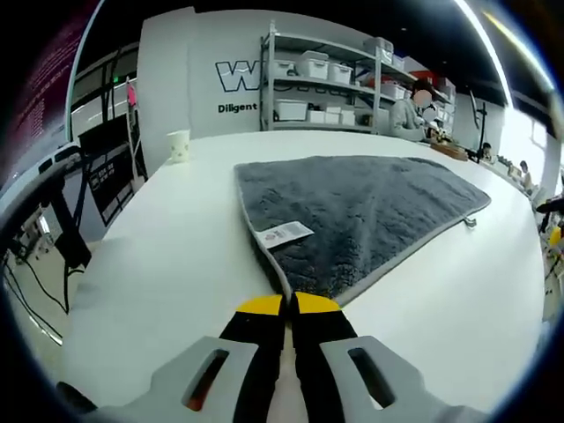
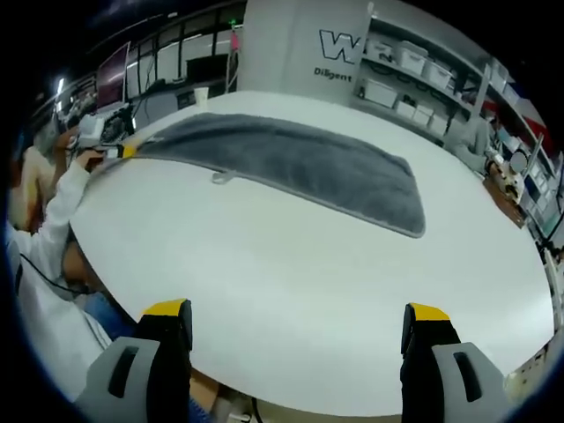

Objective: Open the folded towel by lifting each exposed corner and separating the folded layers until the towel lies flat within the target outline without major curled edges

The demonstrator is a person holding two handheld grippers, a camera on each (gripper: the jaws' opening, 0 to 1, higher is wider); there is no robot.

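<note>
A grey towel (image 1: 361,211) lies spread on the white table (image 1: 159,256), with a white label (image 1: 284,233) near its closest corner. That corner runs straight into my left gripper (image 1: 288,305), whose yellow-tipped jaws are shut on it. In the right gripper view the towel (image 2: 291,163) stretches across the far half of the table (image 2: 291,282). At its left end the left gripper (image 2: 117,152) holds the corner. My right gripper (image 2: 296,310) is open with nothing between its fingers, well short of the towel, above the near table edge.
A paper cup (image 1: 179,145) stands at the table's far left edge. Shelves with white bins (image 1: 317,88) line the back wall, and a person (image 1: 412,110) sits near them. A white sleeve (image 2: 53,229) reaches along the table's left side.
</note>
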